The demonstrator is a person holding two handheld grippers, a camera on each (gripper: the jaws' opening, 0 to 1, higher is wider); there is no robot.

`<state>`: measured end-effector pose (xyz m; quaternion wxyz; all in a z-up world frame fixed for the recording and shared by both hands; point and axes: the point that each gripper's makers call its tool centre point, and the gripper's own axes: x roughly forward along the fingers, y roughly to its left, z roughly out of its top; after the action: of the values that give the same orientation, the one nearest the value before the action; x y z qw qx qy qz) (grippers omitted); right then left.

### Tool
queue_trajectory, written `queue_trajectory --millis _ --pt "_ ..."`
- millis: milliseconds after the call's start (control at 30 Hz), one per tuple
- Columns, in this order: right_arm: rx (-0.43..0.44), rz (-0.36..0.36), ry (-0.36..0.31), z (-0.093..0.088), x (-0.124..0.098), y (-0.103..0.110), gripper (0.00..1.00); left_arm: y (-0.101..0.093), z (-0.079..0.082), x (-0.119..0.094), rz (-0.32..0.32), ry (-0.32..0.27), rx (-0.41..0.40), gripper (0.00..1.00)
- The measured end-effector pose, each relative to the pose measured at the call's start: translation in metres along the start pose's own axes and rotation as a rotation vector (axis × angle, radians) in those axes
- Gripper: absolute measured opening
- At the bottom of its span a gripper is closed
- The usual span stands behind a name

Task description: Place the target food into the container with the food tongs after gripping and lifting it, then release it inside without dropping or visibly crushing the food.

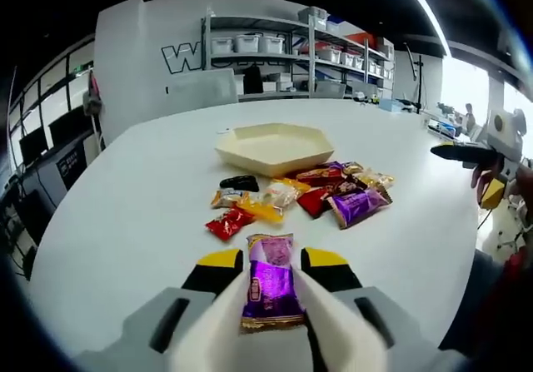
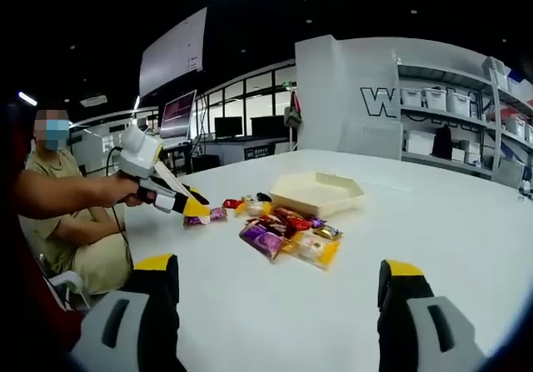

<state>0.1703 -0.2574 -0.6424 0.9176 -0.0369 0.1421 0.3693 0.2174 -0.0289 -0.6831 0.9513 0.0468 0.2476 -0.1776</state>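
My left gripper (image 1: 272, 260) is shut on white food tongs (image 1: 333, 322), whose two blades clamp a purple snack packet (image 1: 271, 293). In the right gripper view this left gripper (image 2: 193, 208) sits at the left in a person's hand, with the purple packet (image 2: 210, 215) low at the table surface. I cannot tell whether it is lifted. The cream hexagonal container (image 1: 275, 149) (image 2: 316, 194) stands beyond a pile of wrapped snacks (image 1: 321, 193) (image 2: 287, 235). My right gripper (image 2: 279, 285) is open and holds nothing, near the table edge; it also shows as the right gripper (image 1: 466, 151) at the right, held by a hand.
A round white table (image 1: 125, 222) carries everything. A black packet (image 1: 239, 182) and a red one (image 1: 229, 222) lie near the pile. Shelves with bins (image 1: 291, 52) stand behind. A seated person (image 2: 75, 222) is at the table's left edge.
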Motion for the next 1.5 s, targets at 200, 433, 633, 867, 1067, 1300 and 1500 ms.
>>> queue_trajectory --millis 200,433,633,867,1067,1300,1500 --pt "-0.008 0.004 0.006 0.0 0.001 0.002 0.98 0.001 0.002 -0.001 0.002 -0.014 -0.017 0.24" --pt "0.001 0.016 0.005 -0.001 -0.002 0.004 0.98 0.0 0.02 -0.004 -0.006 -0.041 -0.012 0.24" --pt "-0.024 0.02 0.026 -0.006 -0.002 0.004 0.98 -0.008 0.049 0.0 -0.04 -0.073 -0.029 0.25" --pt "-0.02 0.035 0.025 -0.006 -0.004 0.007 0.98 -0.017 0.068 0.01 -0.069 -0.088 -0.008 0.25" --pt "-0.022 0.05 0.036 -0.007 -0.004 0.01 0.97 -0.024 0.08 0.014 -0.086 -0.102 -0.022 0.25" --pt "-0.018 0.062 0.028 -0.004 -0.004 0.013 0.97 -0.03 0.096 0.025 -0.107 -0.101 0.005 0.25" --pt "-0.017 0.059 0.034 -0.004 -0.005 0.01 0.97 -0.034 0.11 0.038 -0.126 -0.102 0.033 0.25"
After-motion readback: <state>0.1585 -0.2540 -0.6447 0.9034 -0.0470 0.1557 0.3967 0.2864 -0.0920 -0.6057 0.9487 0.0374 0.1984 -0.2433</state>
